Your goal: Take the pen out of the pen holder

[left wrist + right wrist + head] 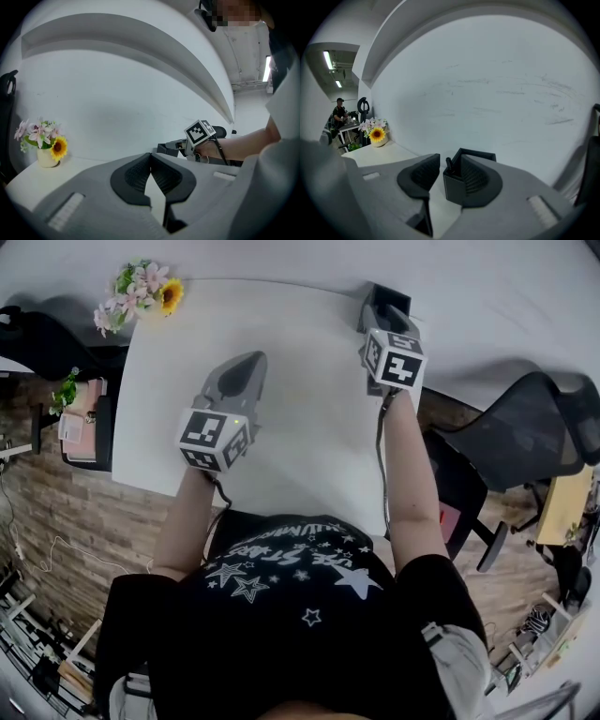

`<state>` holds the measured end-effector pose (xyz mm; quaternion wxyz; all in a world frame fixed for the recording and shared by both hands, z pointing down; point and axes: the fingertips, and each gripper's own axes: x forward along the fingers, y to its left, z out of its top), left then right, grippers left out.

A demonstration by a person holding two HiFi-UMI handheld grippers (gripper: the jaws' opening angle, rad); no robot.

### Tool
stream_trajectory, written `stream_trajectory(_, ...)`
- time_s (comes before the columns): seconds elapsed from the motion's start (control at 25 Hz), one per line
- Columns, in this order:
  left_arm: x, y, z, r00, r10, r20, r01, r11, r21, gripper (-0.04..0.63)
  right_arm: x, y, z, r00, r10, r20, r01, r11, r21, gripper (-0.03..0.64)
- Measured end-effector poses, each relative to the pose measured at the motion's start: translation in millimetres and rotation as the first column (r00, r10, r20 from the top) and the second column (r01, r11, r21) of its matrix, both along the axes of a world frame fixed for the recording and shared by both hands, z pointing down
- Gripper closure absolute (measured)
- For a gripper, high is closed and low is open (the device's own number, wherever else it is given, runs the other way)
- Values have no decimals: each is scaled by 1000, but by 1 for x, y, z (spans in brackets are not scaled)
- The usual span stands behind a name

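Note:
A dark square pen holder (pixel 453 188) stands at the table's far right edge, with the tip of a black pen (pixel 449 165) sticking up from it. My right gripper (pixel 448 158) reaches over it. Its jaws stand apart on either side of the pen, and the pads are not touching the pen. The right pad overlaps the holder's side. From the head view the holder (pixel 398 298) shows just beyond the right gripper (pixel 384 307). Over the middle of the table, my left gripper (pixel 253 357) hangs with its pads (pixel 140 171) meeting at the tips and nothing between them.
The white table (pixel 300 427) butts against a white wall. A small pot of flowers (pixel 141 292) sits at its far left corner. A black office chair (pixel 525 427) stands to the right and a dark chair (pixel 37 338) to the left.

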<state>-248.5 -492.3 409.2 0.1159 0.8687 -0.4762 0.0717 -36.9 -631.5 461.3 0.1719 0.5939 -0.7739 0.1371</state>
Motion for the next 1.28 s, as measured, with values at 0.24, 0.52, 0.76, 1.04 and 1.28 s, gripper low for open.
stream_trajectory(0.24, 6, 0, 3, 1000, 6, 0, -6, 1000, -10, 584, -1, -6, 8, 1000, -9, -30, 8, 1000, -25, 489)
stream_trajectory(0.52, 5, 2, 6, 1000, 8, 11, -8, 1000, -21, 584, -5, -9, 14, 999, -11, -47, 10, 1000, -27, 537)
stream_trajectory(0.76, 6, 7, 5, 1000, 6, 12, -6, 1000, -23, 584, 1, -7, 10, 999, 11, -51, -12, 1000, -19, 569)
stream_trajectory(1.04, 8, 10, 4, 1000, 9, 13, -9, 1000, -21, 584, 6, -7, 6, 999, 10, -53, -10, 1000, -13, 578)
stream_trajectory(1.28, 10, 17, -7, 1000, 3, 18, -3, 1000, 1, 584, 10, 0, -19, 999, 7, -40, -6, 999, 37, 578)
